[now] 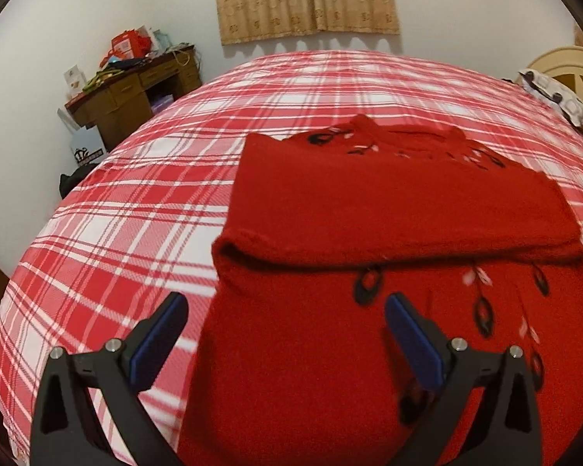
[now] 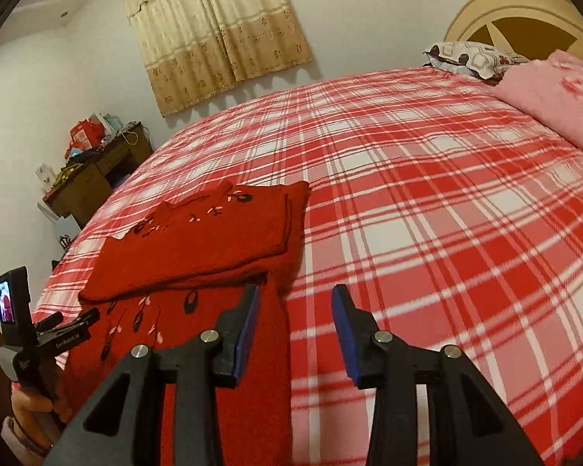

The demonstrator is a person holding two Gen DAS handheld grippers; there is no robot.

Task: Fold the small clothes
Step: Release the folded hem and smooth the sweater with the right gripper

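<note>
Now spread wide over the red sweater (image 1: 388, 209) (half-folded on the bed (image 2: 427, 194)): both grippers' jaws, gripping nothing.

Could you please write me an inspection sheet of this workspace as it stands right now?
Surface: bed under a red and white plaid sheet, lying fairly smooth.
Job's things: red sweater with black and white embroidery, sleeves folded across its body, hem end nearest the cameras.
Clutter: pink blanket and patterned pillow at the headboard end.
Grippers: left gripper open above the sweater's left edge, holding nothing; right gripper open above its right edge, holding nothing.
Cables: nothing seen.
Surroundings: beige curtain, wooden desk piled with bags and boxes, cream headboard, white walls.
</note>
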